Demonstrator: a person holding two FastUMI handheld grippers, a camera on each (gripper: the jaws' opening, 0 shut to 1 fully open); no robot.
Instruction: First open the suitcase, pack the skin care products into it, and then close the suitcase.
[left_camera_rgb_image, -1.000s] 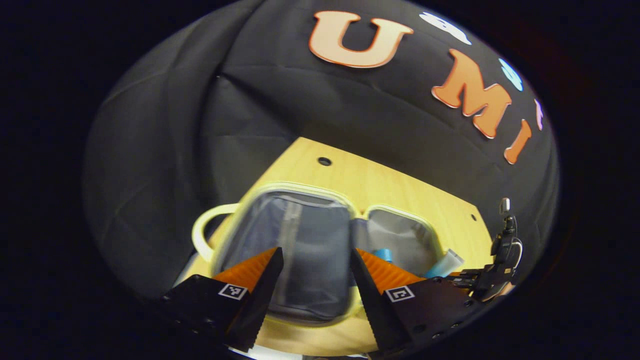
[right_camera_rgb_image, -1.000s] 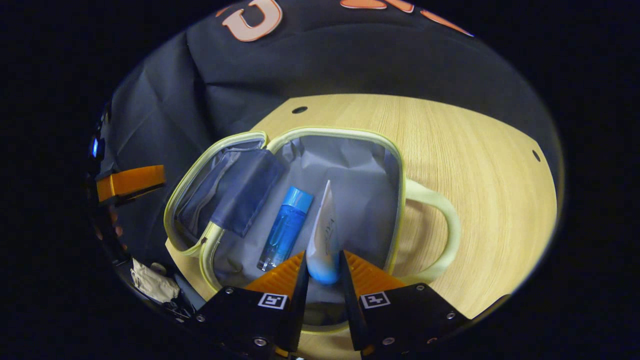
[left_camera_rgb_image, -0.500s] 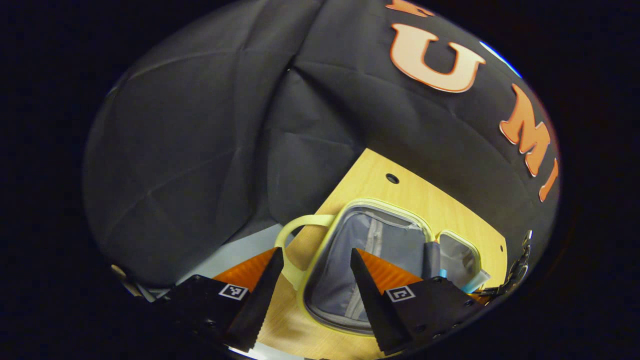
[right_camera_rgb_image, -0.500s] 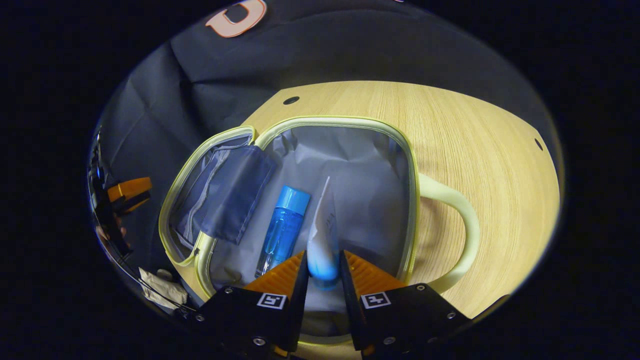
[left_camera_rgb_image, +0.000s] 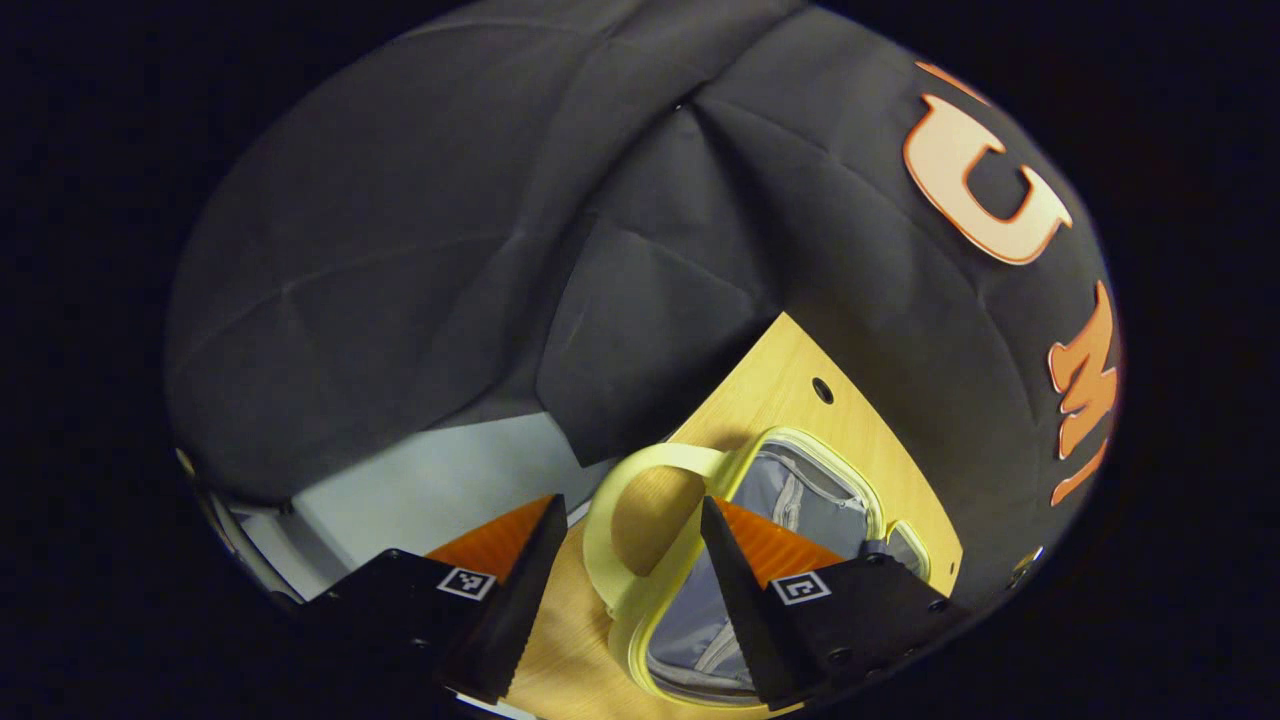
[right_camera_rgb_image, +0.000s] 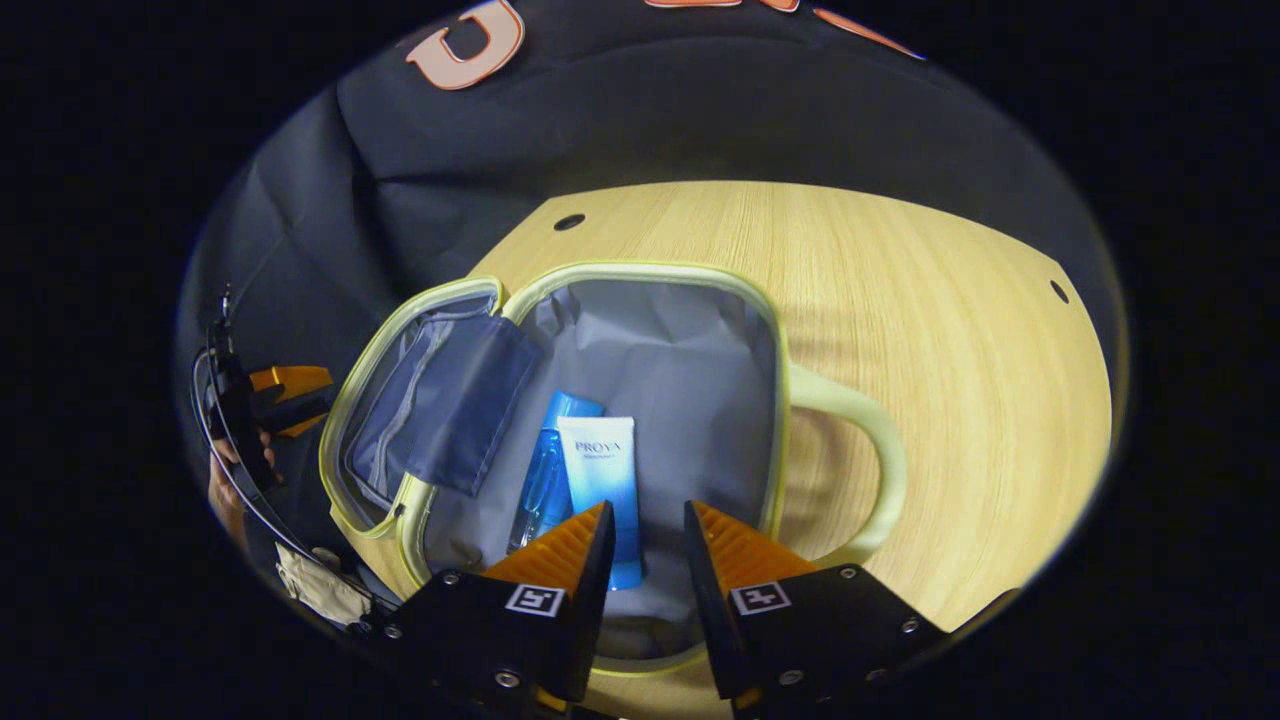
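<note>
Suitcase, pale yellow-rimmed with grey lining, lies open flat on the wooden bench, its lid half folded out toward the bench's left edge in the right gripper view. Inside the main half lie two skin care products side by side: a blue bottle and a white-and-blue tube, the tube lying flat and touching the bottle, partly over its right side. The suitcase's yellow handle loops out from the main half's right rim onto bare wood.

The right gripper hangs over the near end of the main half with its fingers parted by a narrow gap; the tube's lower end shows in that gap, and nothing is pinched. At the left edge of this view the other gripper shows, with a person's hand on it, off the bench's left side.

In the left gripper view, the left gripper has its fingers spread wide and holds nothing. It looks across the bench's corner, with the lid half's own handle showing between its fingers and the grey lining just beyond.
</note>
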